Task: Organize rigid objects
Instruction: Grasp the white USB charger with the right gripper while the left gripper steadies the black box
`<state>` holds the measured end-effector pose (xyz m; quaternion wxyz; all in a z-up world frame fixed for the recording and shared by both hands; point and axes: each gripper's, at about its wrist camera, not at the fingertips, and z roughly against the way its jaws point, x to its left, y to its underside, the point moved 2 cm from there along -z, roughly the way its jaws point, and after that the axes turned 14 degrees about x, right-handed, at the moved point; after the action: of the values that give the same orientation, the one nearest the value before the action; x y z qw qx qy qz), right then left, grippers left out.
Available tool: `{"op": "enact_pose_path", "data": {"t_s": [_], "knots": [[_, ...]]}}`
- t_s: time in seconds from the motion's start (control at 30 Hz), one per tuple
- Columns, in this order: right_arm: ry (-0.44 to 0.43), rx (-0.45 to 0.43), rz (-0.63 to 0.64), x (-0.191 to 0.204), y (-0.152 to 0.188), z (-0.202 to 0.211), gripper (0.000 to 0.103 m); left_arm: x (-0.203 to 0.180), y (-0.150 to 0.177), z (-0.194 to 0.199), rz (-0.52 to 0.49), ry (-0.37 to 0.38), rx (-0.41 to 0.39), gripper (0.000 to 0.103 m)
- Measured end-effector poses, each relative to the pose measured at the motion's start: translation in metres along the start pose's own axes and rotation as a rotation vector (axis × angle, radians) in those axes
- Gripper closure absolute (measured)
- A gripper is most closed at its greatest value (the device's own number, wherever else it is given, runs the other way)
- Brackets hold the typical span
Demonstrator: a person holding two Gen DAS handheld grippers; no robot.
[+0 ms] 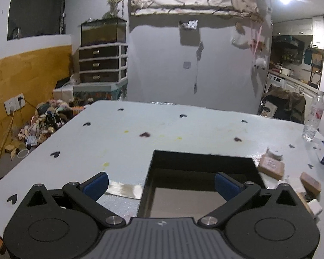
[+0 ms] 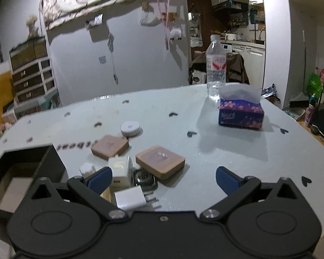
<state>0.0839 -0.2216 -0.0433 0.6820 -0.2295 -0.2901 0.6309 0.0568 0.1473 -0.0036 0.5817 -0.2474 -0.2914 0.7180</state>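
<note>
An open black box [image 1: 203, 161] sits on the white table [image 1: 118, 142], just ahead of my open, empty left gripper [image 1: 161, 185]. The box also shows at the left of the right wrist view [image 2: 43, 161]. Right of it lie two tan square blocks [image 2: 109, 147] [image 2: 160, 161], a white round disc [image 2: 130, 128], a white charger cube [image 2: 120, 170], a white plug adapter [image 2: 130, 200], a dark smartwatch [image 2: 143, 180] and a small white piece [image 2: 86, 169]. My right gripper [image 2: 163, 180] is open and empty, just above the adapter and watch.
A purple tissue box [image 2: 240, 114] and a clear water bottle [image 2: 215, 69] stand at the back right of the table. The table's edges are near on the left and right. Clutter lies on the floor at the left [image 1: 47, 118].
</note>
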Motion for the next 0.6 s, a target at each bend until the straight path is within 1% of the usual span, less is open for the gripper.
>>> {"op": "enact_pose_path", "data": {"t_s": [0.03, 0.1, 0.17, 0.2, 0.23, 0.3, 0.37, 0.4, 0.47, 0.53, 0.6], "knots": [[-0.011, 0.010, 0.010, 0.002, 0.002, -0.004, 0.000, 0.003, 0.000, -0.004, 0.003, 0.000, 0.007, 0.001], [-0.065, 0.042, 0.028, 0.006, 0.006, -0.013, 0.000, 0.009, 0.000, -0.012, 0.013, -0.005, 0.027, 0.004], [-0.156, 0.073, 0.034, 0.008, 0.010, -0.020, 0.000, 0.014, 0.001, -0.019, 0.014, -0.004, 0.051, 0.019], [-0.194, 0.073, 0.026, 0.008, 0.012, -0.021, 0.000, 0.016, 0.001, -0.023, 0.015, 0.001, 0.067, 0.021], [-0.211, 0.073, 0.024, 0.009, 0.014, -0.022, 0.000, 0.017, 0.003, -0.026, 0.014, 0.008, 0.079, 0.026], [-0.196, 0.064, 0.026, 0.013, 0.018, -0.023, 0.002, 0.017, 0.007, -0.033, 0.007, 0.013, 0.100, 0.035], [-0.170, 0.042, 0.033, 0.014, 0.020, -0.024, 0.011, 0.017, 0.010, -0.039, 0.001, 0.024, 0.124, 0.048], [-0.165, 0.040, 0.036, 0.014, 0.021, -0.026, 0.013, 0.017, 0.012, -0.042, 0.003, 0.032, 0.136, 0.051], [-0.191, 0.054, 0.037, 0.011, 0.022, -0.031, 0.020, 0.017, 0.014, -0.048, 0.007, 0.042, 0.161, 0.071], [-0.214, 0.077, 0.042, 0.008, 0.023, -0.037, 0.021, 0.016, 0.016, -0.050, 0.002, 0.025, 0.170, 0.077], [-0.206, 0.103, 0.080, 0.010, 0.024, -0.044, 0.024, 0.017, 0.016, -0.050, -0.002, 0.021, 0.171, 0.080]]}}
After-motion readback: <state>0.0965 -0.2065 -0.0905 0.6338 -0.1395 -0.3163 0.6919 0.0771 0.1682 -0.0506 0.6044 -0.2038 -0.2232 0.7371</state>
